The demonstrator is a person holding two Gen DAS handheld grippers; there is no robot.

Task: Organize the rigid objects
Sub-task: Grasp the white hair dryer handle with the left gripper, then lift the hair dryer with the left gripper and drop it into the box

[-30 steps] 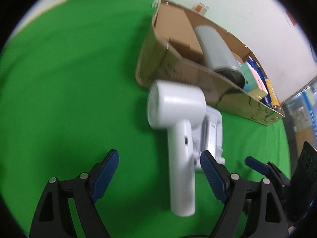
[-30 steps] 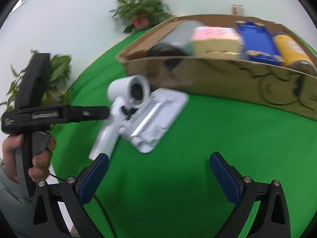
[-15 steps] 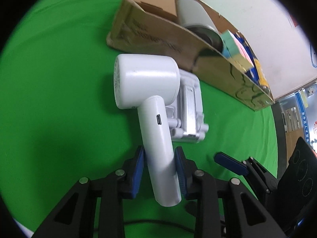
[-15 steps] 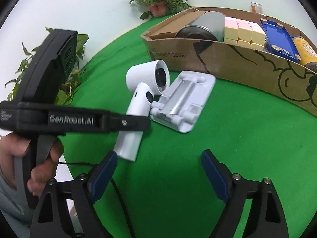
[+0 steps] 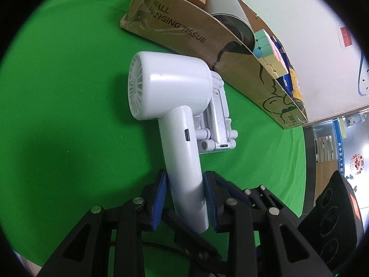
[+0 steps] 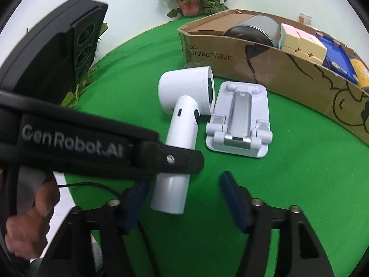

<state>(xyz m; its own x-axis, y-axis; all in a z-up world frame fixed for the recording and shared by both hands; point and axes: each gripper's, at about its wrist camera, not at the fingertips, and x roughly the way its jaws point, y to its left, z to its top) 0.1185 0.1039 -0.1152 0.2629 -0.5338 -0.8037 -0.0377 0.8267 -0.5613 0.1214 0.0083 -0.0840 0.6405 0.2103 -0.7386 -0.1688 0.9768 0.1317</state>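
On the green cloth [image 5: 57,115] in front of the cardboard box [image 6: 288,69], a white handheld hair dryer [image 5: 170,106] lies beside a folded white phone stand [image 6: 239,124], its barrel touching the stand's edge. The left gripper [image 5: 185,198] is clamped on the dryer's handle, blue pads pressed to both sides. The right gripper [image 6: 184,203] hovers just short of the stand with its fingers spread wide, holding nothing. Inside the box sit a metal tin [image 6: 253,32], a pastel puzzle cube [image 6: 302,43], a blue case [image 6: 336,57] and a yellow can [image 6: 361,71]. A potted plant [image 6: 191,0] stands behind the box.
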